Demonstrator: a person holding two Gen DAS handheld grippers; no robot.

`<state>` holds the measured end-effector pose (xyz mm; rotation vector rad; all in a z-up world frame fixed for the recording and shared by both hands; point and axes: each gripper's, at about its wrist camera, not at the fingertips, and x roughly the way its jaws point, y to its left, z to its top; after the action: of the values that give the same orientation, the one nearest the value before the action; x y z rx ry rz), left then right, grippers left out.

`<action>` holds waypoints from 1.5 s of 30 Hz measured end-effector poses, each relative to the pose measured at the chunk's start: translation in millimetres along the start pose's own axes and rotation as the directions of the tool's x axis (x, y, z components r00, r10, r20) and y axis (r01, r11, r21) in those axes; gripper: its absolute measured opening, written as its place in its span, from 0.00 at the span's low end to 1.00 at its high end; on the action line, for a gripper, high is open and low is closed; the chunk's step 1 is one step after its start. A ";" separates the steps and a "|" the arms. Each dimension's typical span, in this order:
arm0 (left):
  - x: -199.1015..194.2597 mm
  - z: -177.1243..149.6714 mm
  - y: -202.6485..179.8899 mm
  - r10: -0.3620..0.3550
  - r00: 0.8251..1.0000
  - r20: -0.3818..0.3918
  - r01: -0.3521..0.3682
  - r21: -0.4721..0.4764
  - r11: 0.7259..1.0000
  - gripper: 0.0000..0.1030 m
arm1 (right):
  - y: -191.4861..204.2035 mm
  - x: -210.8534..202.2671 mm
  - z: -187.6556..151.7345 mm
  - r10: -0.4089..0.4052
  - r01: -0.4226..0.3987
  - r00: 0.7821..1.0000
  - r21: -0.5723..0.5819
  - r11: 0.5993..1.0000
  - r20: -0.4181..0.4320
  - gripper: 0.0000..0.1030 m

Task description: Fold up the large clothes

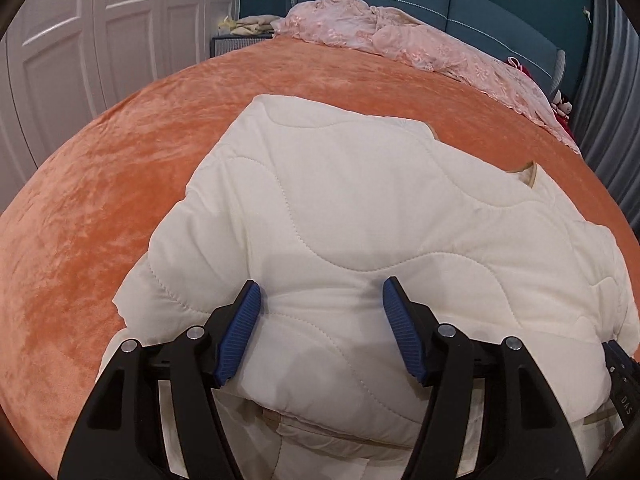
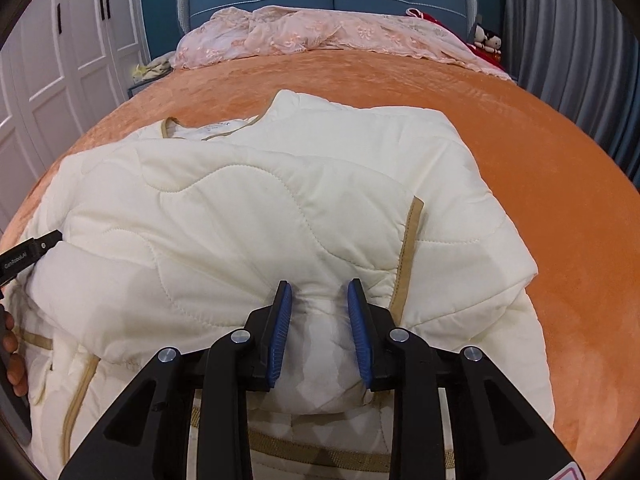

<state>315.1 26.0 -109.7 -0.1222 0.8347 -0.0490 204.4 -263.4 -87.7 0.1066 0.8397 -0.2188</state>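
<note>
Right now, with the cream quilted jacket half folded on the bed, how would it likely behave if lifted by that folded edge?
The quilted jacket looks puffy, so probably light for its bulk. It bunches between the right hand-held gripper pads, so it would likely droop, not hold shape. The folded layer mounds rather than lying flat under the left hand-held gripper, so it may spring open.

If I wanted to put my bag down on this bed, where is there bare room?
The orange bedspread is bare to the right of the white quilted jacket, and in a band between it and the pink lace cover by the headboard. The near middle is crowded: the jacket, plus the left gripper and right gripper.
</note>
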 end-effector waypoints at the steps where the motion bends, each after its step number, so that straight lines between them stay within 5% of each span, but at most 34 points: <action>1: -0.1 -1.5 -1.0 0.004 1.000 0.005 -0.004 0.004 1.000 0.60 | 0.0 0.1 -1.2 -0.001 0.001 1.000 0.001 1.000 0.005 0.26; 15: 2.5 -7.9 -12.2 0.075 0.997 0.031 -0.076 0.055 0.996 0.62 | -4.1 3.2 -5.7 0.014 -0.015 0.999 0.022 1.000 0.034 0.26; 20: -13.2 -5.7 -5.0 0.044 0.998 -0.036 -0.043 0.042 0.998 0.71 | -9.7 -13.7 -0.6 0.030 -0.030 0.999 0.041 0.999 -0.017 0.28; 22: -37.7 -10.7 1.3 0.026 0.998 -0.055 -0.023 0.061 0.998 0.73 | -15.9 -40.8 -4.7 0.058 -0.055 0.997 0.072 0.996 -0.040 0.37; 24: -66.9 -21.9 15.9 -0.015 0.997 -0.074 0.020 0.061 0.998 0.85 | -27.7 -78.2 -20.2 0.095 -0.092 0.995 0.093 0.991 -0.022 0.58; 29: -133.3 -70.5 96.1 -0.111 0.982 -0.151 0.096 -0.102 0.990 0.89 | -80.9 -165.5 -84.5 0.084 -0.082 0.996 0.131 0.988 -0.010 0.68; 32: -155.5 -100.7 148.4 -0.139 0.975 -0.173 0.087 -0.277 0.957 0.89 | -124.2 -195.3 -129.2 0.057 -0.043 0.997 0.251 0.967 -0.046 0.71; 36: -168.5 -130.4 180.5 -0.192 0.965 -0.177 0.108 -0.399 0.911 0.89 | -170.7 -200.9 -178.7 0.126 -0.067 0.988 0.488 0.871 -0.089 0.72; 42: -174.6 -146.2 157.6 -0.251 0.950 -0.184 0.167 -0.379 0.910 0.89 | -165.5 -185.3 -197.1 0.280 -0.192 0.959 0.613 0.766 -0.049 0.72; 45: -173.5 -142.1 149.1 -0.271 0.941 -0.203 0.183 -0.369 0.911 0.66 | -149.7 -177.5 -193.5 0.284 -0.196 0.957 0.604 0.772 -0.053 0.69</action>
<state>92.6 177.0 -95.5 -0.5569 1.0745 -0.1412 -85.9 -347.6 -84.6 0.8324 0.8645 -0.2280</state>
